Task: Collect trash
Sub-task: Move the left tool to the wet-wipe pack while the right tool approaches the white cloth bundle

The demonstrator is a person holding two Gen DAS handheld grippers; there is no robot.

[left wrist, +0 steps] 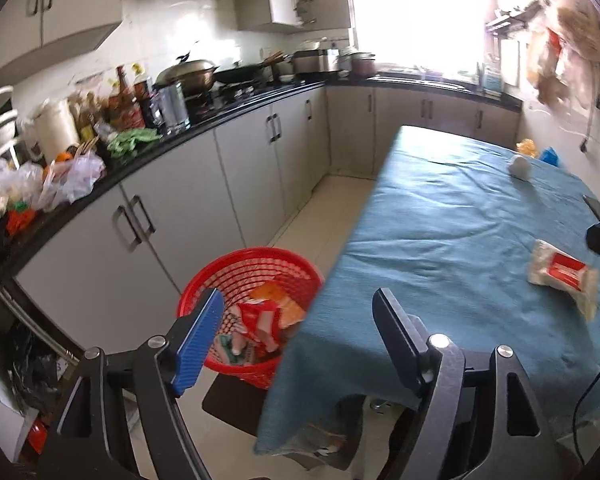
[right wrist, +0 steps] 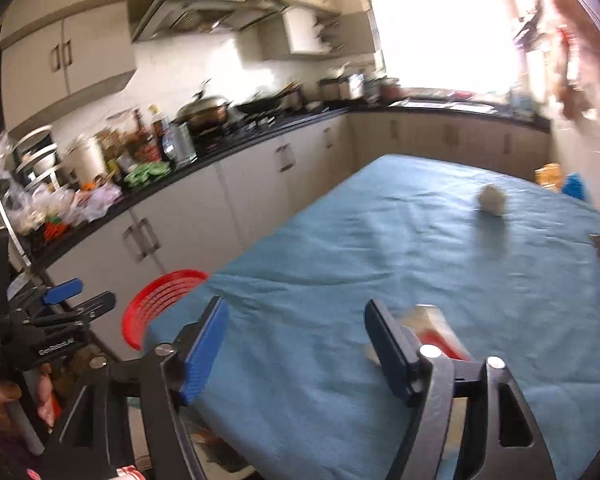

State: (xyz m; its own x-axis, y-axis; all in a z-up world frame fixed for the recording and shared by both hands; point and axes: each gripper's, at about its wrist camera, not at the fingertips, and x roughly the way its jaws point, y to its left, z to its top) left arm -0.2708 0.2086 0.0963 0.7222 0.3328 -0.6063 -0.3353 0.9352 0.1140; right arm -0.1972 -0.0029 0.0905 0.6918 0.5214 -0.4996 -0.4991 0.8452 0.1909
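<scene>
A red mesh basket [left wrist: 252, 254] stands beside the table's left edge and holds several red and orange wrappers [left wrist: 266, 320]. My left gripper [left wrist: 300, 340] hangs open above the basket and the table corner, with nothing between its fingers. On the blue tablecloth [left wrist: 440, 240] lie a white packet with a red label [left wrist: 562, 276] and, farther back, a crumpled white ball [left wrist: 520, 167]. My right gripper [right wrist: 296, 344] is open over the cloth, and the packet [right wrist: 436, 328] sits just behind its right finger. The ball [right wrist: 492, 199] lies far ahead. The basket [right wrist: 156, 284] and my left gripper [right wrist: 78, 300] show at the left.
A black counter [left wrist: 204, 128] along the left wall is crowded with bags, bottles and pots above grey cabinets. Yellow and blue bags [left wrist: 538, 152] lie at the table's far right. A dark flat object [left wrist: 596, 208] rests on the right edge. The basket sits on a dark seat [left wrist: 236, 404].
</scene>
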